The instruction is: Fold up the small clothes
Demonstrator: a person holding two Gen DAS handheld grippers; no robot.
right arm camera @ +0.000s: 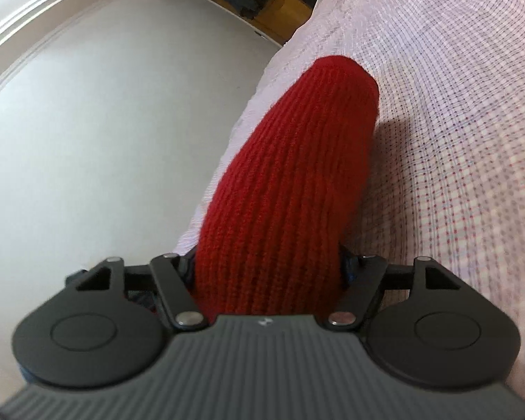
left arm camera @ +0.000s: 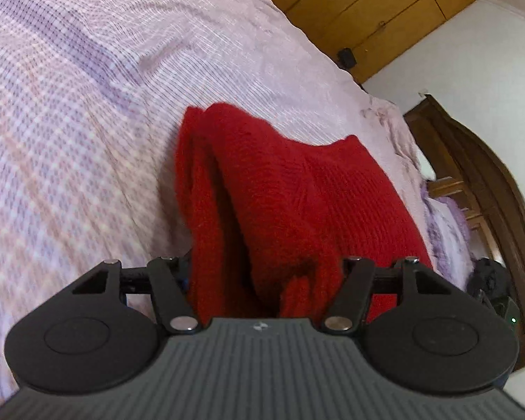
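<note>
From the left wrist we look along our left gripper (left arm camera: 266, 273) and find a red knitted garment (left arm camera: 280, 189) bunched right between its linkage arms. The cloth hides the fingertips, so we cannot see the jaws themselves, but the knit rises straight out of the gap and hangs from it in deep folds, so we take it as clamped. Ahead of the gripper and to both sides lies a checked pink and lilac bedspread (left arm camera: 87, 105). Past the bed's far edge, ahead and to the right, we see a wooden wardrobe (left arm camera: 367, 7) and a dark wooden headboard (left arm camera: 479, 175).

From the right wrist, our right gripper (right arm camera: 266, 273) has the same red knitted garment (right arm camera: 290, 175) filling the space between its arms, stretched forward as a smooth ribbed band. Again the fingertips are covered, yet the knit is pinched there. The bedspread (right arm camera: 455, 140) lies ahead and to the right; a pale wall (right arm camera: 105, 140) fills the left.
</note>
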